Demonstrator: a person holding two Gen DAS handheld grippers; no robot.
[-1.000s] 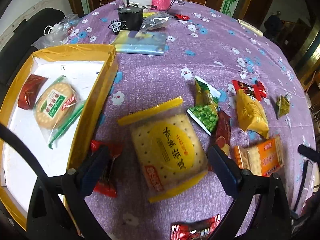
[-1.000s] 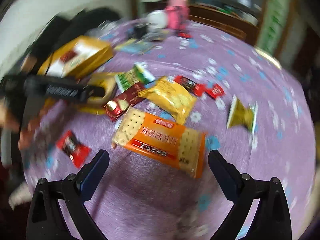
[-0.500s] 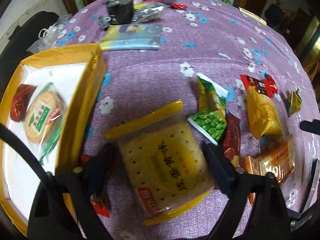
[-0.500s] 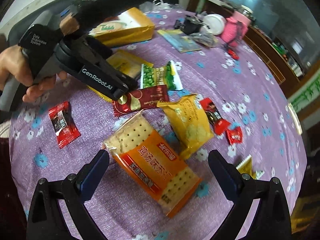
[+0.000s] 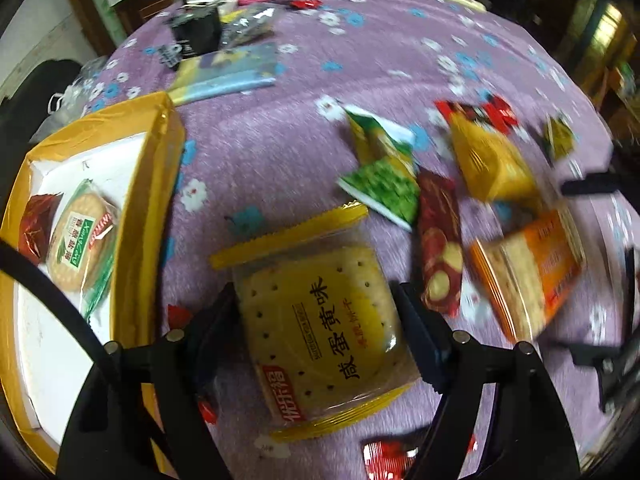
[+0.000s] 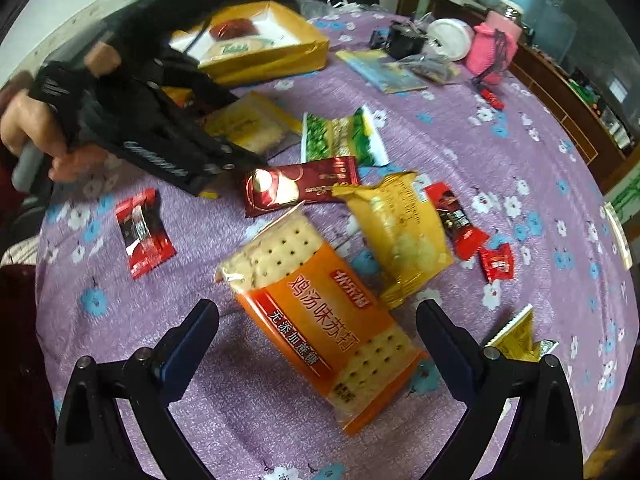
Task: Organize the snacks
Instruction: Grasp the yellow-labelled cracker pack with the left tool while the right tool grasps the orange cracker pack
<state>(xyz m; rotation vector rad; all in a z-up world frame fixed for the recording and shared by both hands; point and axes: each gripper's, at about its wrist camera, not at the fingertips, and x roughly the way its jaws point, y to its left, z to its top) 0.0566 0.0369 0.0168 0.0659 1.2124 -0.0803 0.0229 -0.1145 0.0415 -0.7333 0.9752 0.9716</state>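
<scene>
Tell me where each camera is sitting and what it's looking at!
Left wrist: rides the left gripper, looking steeply down at the yellow cracker pack its fingers have been closing around; only fingers show.
Right wrist: rides the right gripper, looking down over the orange cracker pack; the person's hand holds the left gripper.
Both see the gold box.

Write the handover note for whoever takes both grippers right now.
Left gripper: jaws have just been closing around the yellow cracker pack, pads at its sides; it lies on the purple cloth.
Right gripper: open, poised over the orange cracker pack, not gripping it.
Done: a round biscuit pack and a dark red packet lie in the yellow box.
Left: both cracker packs, the green pea packet, the yellow bag, the red candies and other wrappers go in.
</scene>
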